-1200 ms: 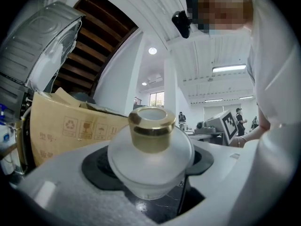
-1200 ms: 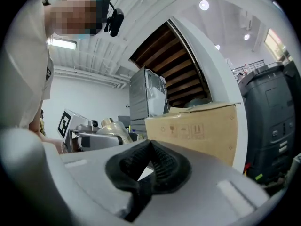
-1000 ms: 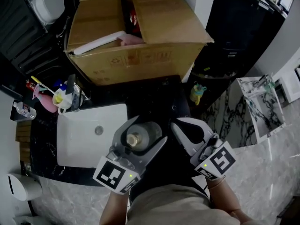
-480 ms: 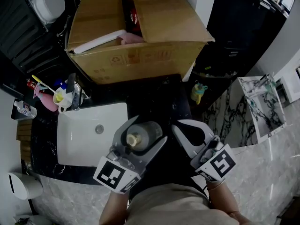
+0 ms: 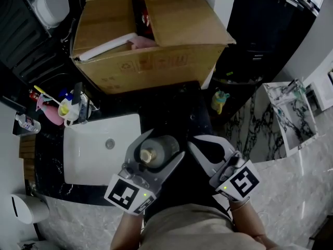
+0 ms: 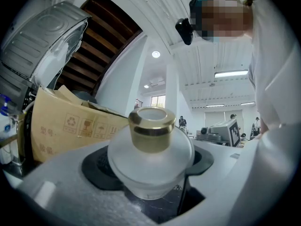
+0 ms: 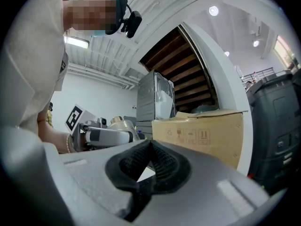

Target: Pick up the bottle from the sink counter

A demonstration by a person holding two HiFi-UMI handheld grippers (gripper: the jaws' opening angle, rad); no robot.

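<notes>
Frosted-glass bottle (image 5: 161, 146) with gold cap is sitting upright, long axis vertical, clamped in the left gripper (image 5: 154, 152) over the black counter (image 5: 177, 116) just right of the sink (image 5: 88, 139), while the right gripper (image 5: 200, 142), jaws together and empty, is hovering just beside it.

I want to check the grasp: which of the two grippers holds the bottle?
The left gripper: it is shut on the frosted bottle with the gold cap. The right gripper beside it is shut too, but on nothing.
</notes>
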